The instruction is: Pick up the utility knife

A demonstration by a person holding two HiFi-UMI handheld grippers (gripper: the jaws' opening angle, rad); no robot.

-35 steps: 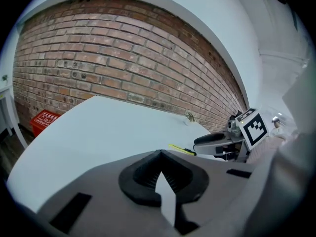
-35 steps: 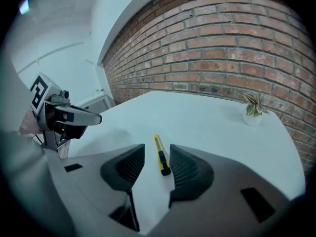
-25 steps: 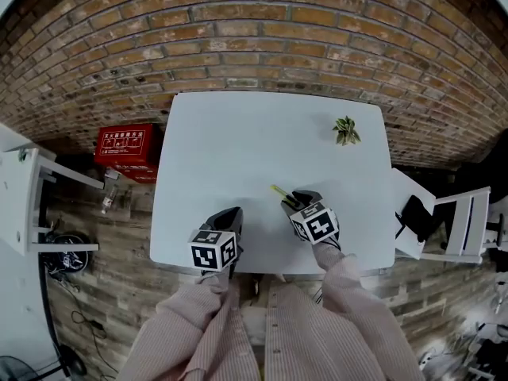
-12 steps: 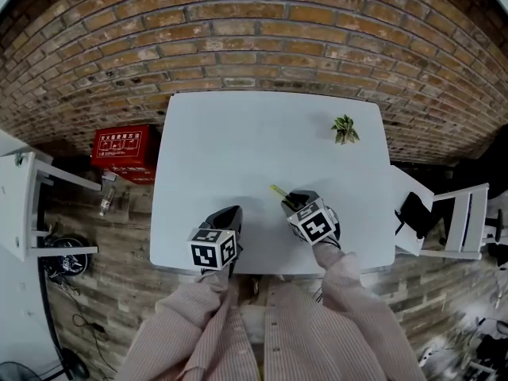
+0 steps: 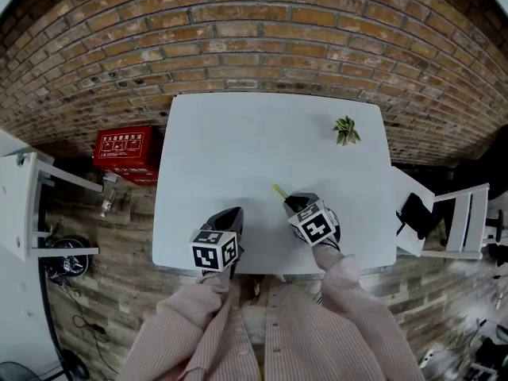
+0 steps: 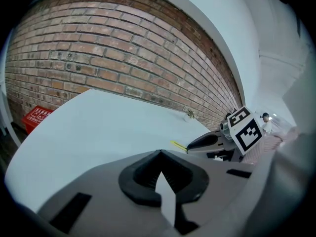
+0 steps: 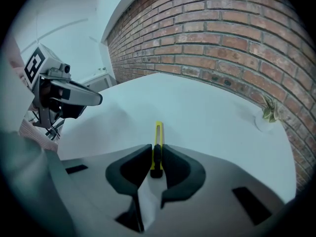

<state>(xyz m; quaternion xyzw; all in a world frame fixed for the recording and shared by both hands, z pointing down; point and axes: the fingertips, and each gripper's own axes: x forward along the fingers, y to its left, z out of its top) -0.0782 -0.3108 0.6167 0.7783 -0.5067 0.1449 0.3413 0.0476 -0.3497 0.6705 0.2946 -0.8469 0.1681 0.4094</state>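
Only one container is seen on the white table: a small pale pot, barely made out, by the far right corner of the tabletop, in which a little green plant is held. A red box is set on the wooden floor beyond the tabletop's left edge; it is closed, and its contents cannot be told.

The utility knife is laid flat near the near edge of the tabletop, right of the middle, with its yellow tip pointed toward the far left. Its black rear end is caught between the pads of the right gripper, whose jaws have just been closing and are now pressed on both of its sides. The knife is seen resting on the tabletop.

The left gripper is held near the near edge, left of the middle and well apart from the knife. Its jaws are brought together, with nothing between them.

A wide stretch of bare tabletop is left between both grippers and the far edge, behind which a brick wall is seen. The right edge is flanked by a white chair, and the floor to the left is taken up by a white frame.
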